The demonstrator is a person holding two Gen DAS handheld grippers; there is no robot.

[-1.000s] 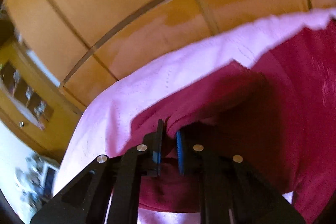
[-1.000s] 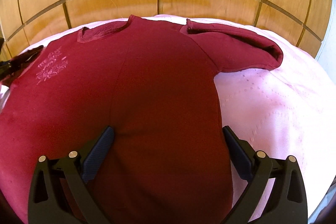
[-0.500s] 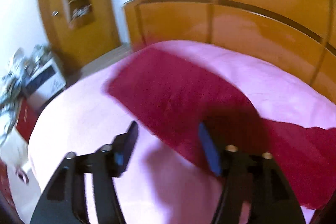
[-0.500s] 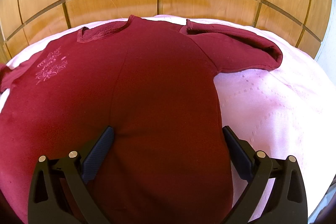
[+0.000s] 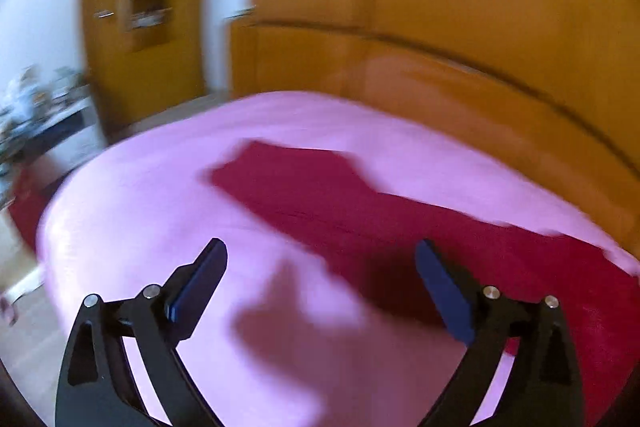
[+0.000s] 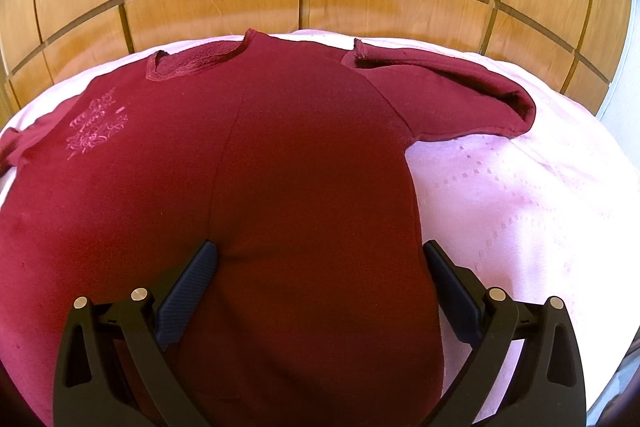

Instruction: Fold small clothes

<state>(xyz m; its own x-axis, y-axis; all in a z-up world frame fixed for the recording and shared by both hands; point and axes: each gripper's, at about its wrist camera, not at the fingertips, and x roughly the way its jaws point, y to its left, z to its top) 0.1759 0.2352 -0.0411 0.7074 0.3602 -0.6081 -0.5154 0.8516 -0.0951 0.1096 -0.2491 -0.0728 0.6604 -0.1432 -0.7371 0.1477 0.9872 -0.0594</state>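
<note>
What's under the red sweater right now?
The red sweater lies spread on the pink bedspread, which shows all around it. Whatever lies beneath its body is covered, so I cannot tell.

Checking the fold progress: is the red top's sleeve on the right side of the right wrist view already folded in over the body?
No, the sleeve lies spread outward on the pink bedspread.

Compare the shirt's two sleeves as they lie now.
The right-hand sleeve is folded back on itself, its cuff near the collar; the left-hand sleeve stretches straight out across the pink bedspread. The right-hand one looks doubled, the left-hand one single. Both are dark red and released.
</note>
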